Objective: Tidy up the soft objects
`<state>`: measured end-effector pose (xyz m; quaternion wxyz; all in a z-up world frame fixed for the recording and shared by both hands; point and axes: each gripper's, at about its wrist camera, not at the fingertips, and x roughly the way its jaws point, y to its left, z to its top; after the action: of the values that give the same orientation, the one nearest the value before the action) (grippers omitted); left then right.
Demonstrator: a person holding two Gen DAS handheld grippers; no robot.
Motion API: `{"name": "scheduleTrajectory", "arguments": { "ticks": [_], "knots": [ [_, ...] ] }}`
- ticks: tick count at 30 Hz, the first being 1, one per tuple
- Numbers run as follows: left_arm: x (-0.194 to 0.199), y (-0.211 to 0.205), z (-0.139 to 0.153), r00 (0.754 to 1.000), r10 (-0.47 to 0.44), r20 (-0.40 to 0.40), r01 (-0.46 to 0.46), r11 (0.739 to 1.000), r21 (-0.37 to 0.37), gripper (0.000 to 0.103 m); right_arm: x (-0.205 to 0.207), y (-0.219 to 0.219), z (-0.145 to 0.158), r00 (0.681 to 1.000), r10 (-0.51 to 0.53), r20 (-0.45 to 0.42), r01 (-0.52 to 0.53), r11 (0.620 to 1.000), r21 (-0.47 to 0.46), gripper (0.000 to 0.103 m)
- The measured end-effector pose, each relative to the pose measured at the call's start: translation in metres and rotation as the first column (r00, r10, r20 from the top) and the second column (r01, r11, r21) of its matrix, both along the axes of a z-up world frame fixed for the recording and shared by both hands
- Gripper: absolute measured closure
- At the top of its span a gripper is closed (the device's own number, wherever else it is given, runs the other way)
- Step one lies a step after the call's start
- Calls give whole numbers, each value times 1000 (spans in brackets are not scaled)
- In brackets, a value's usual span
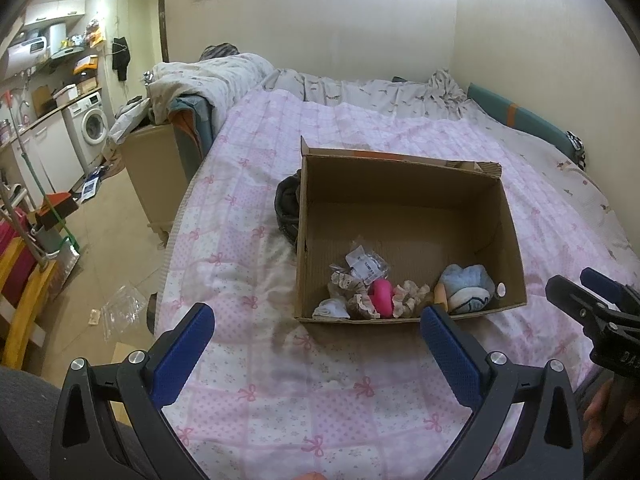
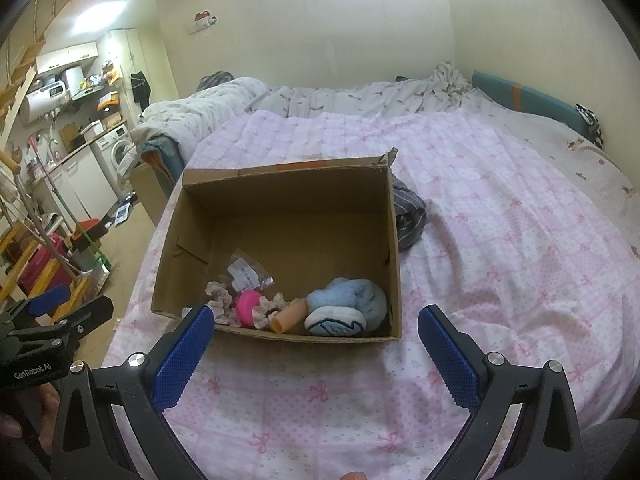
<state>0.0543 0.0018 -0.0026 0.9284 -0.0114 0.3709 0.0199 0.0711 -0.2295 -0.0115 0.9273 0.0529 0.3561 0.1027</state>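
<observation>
left gripper [image 1: 316, 334]: my jaws spread wide, nothing between them; hovering over the bed, just short of the box's near wall.
right gripper [image 2: 316, 336]: same, jaws wide apart and empty, also just short of the near wall.
cardboard box [image 2: 192, 236]: open top, sits on the pink quilt [image 2: 500, 240]; long axis runs away from me toward the far wall, near short wall facing my jaws. Orange tape strip on the far rim.
contents: all bunched against the near wall, far half of the floor bare.
blue plush slipper [image 2: 348, 308]: near right corner, lying on its side, white sole with dark lines facing me, long axis roughly across the box.
peach tube [image 2: 288, 316]: left of the slipper and touching it, open end pointing toward me and left.
pink round object [image 2: 246, 306]: between the frilly scrunchies [image 2: 220, 300]; can't tell what it is.
plastic bag [image 2: 248, 274]: clear, behind the pink thing, white label with print too small to read.
white sock [image 1: 330, 308]: near left corner, left wrist view.
dark clothing [image 2: 408, 212]: striped, on the quilt against the box's right side.
writing: "GenRobot.AI" on the left gripper body in the right wrist view.
washing machine [image 1: 92, 126]: far left, under the counter [image 1: 48, 114].
</observation>
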Motion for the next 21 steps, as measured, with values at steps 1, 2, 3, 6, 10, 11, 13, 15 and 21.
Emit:
{"name": "scheduleTrajectory", "arguments": {
  "ticks": [1, 2, 3, 6, 10, 11, 13, 15, 21],
  "knots": [
    [0, 1, 0, 1000, 0, -1, 0, 1000, -2, 0, 0, 0, 1, 1000, 2, 2, -2, 1000, 0, 0],
    [0, 1, 0, 1000, 1, 0, -1, 1000, -2, 0, 0, 0, 1, 1000, 3, 3, -3, 1000, 0, 0],
    [0, 1, 0, 1000, 0, 0, 0, 1000, -1, 0, -1, 1, 1, 1000, 4, 5, -4, 1000, -1, 0],
    [0, 1, 0, 1000, -1, 0, 1, 1000, -1, 0, -1, 1, 0, 1000, 2, 5, -2, 1000, -1, 0],
    [1, 1, -1, 1000, -3, -3, 3, 1000, 0, 0, 0, 1, 0, 1000, 0, 6, 0, 1000, 0, 0],
    [1, 1, -1, 1000, -2, -3, 2, 1000, 1, 0, 0, 1, 0, 1000, -2, 7, 2, 1000, 1, 0],
    [1, 1, -2, 1000, 0, -3, 0, 1000, 3, 0, 1, 0, 0, 1000, -4, 6, 4, 1000, 2, 0],
    [2, 1, -3, 1000, 2, -9, -2, 1000, 3, 0, 1, 0, -1, 1000, -3, 5, 3, 1000, 2, 0],
    [1, 1, -6, 1000, 6, -10, -6, 1000, 8, 0, 1, -1, -1, 1000, -3, 8, 3, 1000, 3, 0]
  ]
}}
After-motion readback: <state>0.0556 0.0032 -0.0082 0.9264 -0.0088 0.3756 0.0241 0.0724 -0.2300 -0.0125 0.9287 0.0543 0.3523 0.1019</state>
